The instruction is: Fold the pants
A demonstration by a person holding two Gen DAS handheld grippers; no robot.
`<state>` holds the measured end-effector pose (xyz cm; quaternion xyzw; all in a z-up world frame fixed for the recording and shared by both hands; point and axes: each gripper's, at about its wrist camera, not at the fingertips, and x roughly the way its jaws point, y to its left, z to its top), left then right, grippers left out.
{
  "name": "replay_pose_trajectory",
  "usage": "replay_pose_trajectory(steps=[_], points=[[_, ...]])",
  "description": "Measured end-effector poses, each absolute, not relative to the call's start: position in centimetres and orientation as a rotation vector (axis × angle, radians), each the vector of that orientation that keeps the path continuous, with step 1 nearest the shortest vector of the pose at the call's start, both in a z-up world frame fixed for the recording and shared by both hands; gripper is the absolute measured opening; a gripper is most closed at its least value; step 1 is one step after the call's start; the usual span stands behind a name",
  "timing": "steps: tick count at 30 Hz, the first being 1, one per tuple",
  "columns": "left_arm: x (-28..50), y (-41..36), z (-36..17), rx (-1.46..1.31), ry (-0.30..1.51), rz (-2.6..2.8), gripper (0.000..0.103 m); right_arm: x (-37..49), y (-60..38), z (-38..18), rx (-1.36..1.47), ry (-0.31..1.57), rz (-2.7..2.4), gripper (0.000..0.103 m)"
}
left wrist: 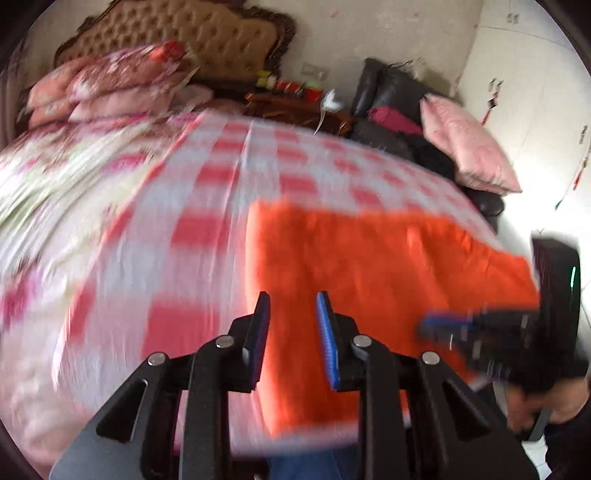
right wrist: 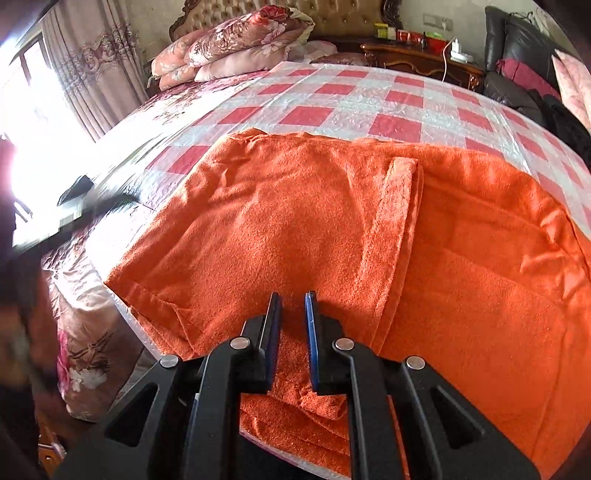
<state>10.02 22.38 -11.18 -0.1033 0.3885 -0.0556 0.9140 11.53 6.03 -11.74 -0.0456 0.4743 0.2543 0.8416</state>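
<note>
The orange pants [right wrist: 314,221] lie spread on the red-and-white checked sheet [right wrist: 332,99] of the bed, folded lengthwise with a hemmed edge [right wrist: 402,192] lying on top. My right gripper [right wrist: 293,299] is open and empty just above the near edge of the pants. In the blurred left wrist view my left gripper [left wrist: 292,299] is open and empty over the left edge of the pants [left wrist: 369,277]. The right gripper [left wrist: 480,332] also shows there at the right, over the pants.
Floral quilts [right wrist: 236,48] are piled at the headboard [right wrist: 332,11]. A wooden nightstand [right wrist: 421,59] with small items, a black leather chair [right wrist: 517,40] and a pink pillow [left wrist: 469,147] stand beyond the bed. A curtained window [right wrist: 55,92] is at the left.
</note>
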Motion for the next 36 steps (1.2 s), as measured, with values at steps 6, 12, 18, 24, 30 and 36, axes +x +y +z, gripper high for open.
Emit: replay_pose_trajectory(steps=[6, 12, 18, 24, 30, 36], points=[[7.4, 20.0, -12.8, -0.066, 0.826, -0.01, 0.048, 10.6, 6.4, -11.9, -0.122, 0.933, 0.525, 0.016], [5.9, 18.3, -11.4, -0.005, 0.729, 0.02, 0.051, 10.2, 4.1, -10.0, -0.057, 0.865, 0.403, 0.024], [6.5, 18.6, -10.8, -0.071, 0.762, 0.081, 0.054, 11.5, 1.4, -11.3, 0.025, 0.949, 0.334, 0.024], [4.3, 14.2, -8.3, 0.04, 0.637, -0.118, 0.052, 15.8, -4.7, -11.7, 0.436, 1.054, 0.458, 0.024], [2.5, 4.0, -11.3, 0.353, 0.581, -0.262, 0.038, 21.8, -3.5, -10.8, 0.422, 1.113, 0.575, 0.025], [3.4, 1.2, -13.4, 0.504, 0.58, -0.207, 0.033, 23.6, -2.5, -11.6, 0.402, 1.149, 0.586, 0.025]])
